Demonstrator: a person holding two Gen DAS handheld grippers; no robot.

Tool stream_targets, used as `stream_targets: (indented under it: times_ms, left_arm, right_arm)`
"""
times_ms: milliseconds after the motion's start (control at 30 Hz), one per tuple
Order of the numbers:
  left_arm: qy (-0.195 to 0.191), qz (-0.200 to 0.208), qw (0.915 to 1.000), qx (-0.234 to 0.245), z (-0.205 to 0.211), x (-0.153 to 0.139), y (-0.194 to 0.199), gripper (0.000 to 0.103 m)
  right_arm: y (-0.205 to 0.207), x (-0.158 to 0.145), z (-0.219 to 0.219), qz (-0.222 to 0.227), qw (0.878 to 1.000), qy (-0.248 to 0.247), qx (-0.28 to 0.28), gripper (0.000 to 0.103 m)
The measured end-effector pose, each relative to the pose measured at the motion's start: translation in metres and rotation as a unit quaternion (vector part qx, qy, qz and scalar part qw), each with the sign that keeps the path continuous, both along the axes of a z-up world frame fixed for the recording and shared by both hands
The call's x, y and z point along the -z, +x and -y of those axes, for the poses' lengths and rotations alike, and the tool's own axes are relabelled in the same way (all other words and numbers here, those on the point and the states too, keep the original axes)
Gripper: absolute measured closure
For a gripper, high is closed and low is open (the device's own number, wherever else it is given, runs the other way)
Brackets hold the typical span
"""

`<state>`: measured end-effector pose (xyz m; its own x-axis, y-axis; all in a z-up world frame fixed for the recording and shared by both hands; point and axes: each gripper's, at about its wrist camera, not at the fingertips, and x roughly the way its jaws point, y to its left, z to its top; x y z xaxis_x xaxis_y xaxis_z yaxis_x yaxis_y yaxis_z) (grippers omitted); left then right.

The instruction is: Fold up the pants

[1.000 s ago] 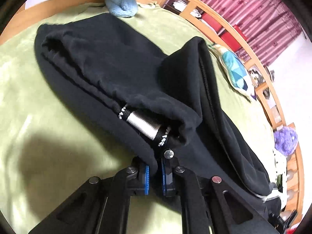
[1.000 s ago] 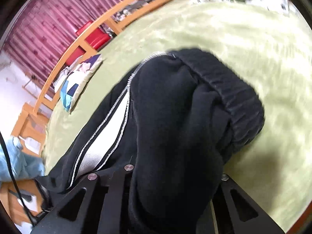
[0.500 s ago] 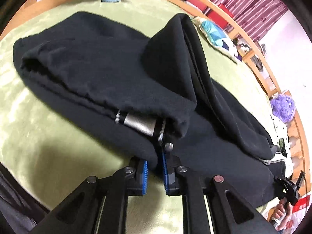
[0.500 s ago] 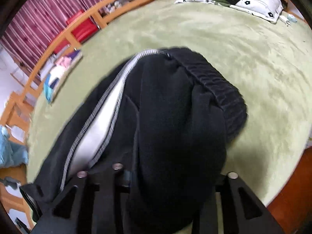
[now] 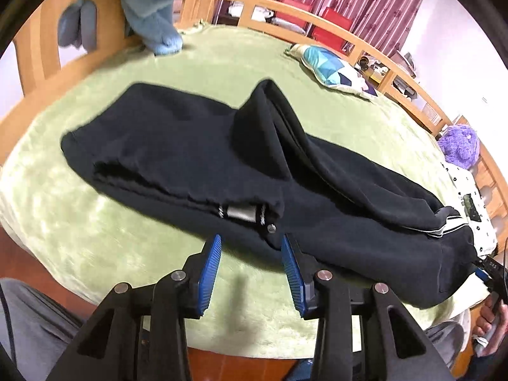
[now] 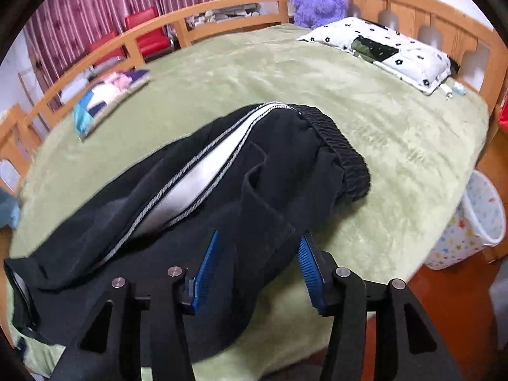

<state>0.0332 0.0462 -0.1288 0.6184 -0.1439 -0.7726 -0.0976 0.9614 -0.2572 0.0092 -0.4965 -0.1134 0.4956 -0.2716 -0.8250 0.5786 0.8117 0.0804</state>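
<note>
On the green bed [image 5: 95,228], black pants [image 5: 197,146] stretched crosswise just ahead of both, cuffs off the left hand-held gripper [image 5: 250,266], elastic waistband [image 6: 336,146] off the right hand-held gripper [image 6: 258,263], each releasing, jaws opening, nothing clamped, cloth loose between the right's.

Big wooden-framed bed with a fuzzy light-green blanket [image 6: 317,89] spread over the whole top. Lying on it: a pair of black fleece pants with a silver side stripe [image 5: 197,146], stretched out near the front edge with a bit of a hump in the middle. Far side has a flat cushion in teal, navy and white patches [image 5: 330,70]. At the headboard end there's a white pillow with small black flowers [image 6: 387,50] and a fluffy purple plush toy [image 6: 317,0].
</note>
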Motion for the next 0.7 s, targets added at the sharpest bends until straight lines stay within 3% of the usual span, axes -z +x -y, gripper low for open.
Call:
stream_targets:
  times_ms: [33,100,167,367,533,633,700]
  left_arm:
    - [0.001,0.004,1.0,0.001,-0.002,-0.003,-0.001,0.064]
    - [0.003,0.016,0.9999,-0.001,-0.007,-0.009,-0.005,0.045]
    - [0.009,0.029,0.9995,-0.004,-0.009,-0.012,-0.007,0.038]
    - [0.019,0.025,0.9992,0.026,-0.006,-0.004,0.011,0.037]
    - [0.035,0.013,0.9973,0.063,0.02,0.01,0.034,0.037]
    - [0.078,0.008,0.995,0.062,0.037,0.023,0.048,0.037]
    - [0.14,0.004,0.9884,0.057,0.047,0.034,0.057,0.037]
  right_arm:
    - [-0.004,-0.004,-0.006,-0.005,1.0,-0.013,-0.002,0.052]
    - [-0.013,-0.012,-0.019,-0.003,0.999,-0.03,-0.01,0.052]
    - [-0.024,-0.02,-0.033,0.001,0.998,-0.054,-0.015,0.05]
    - [-0.023,-0.038,-0.068,0.057,0.994,-0.06,-0.067,0.036]
    - [0.022,-0.032,-0.114,0.103,0.983,-0.048,-0.146,0.035]
    - [0.043,-0.019,-0.13,0.122,0.978,-0.026,-0.167,0.035]
    - [0.053,-0.004,-0.134,0.133,0.976,-0.003,-0.174,0.035]
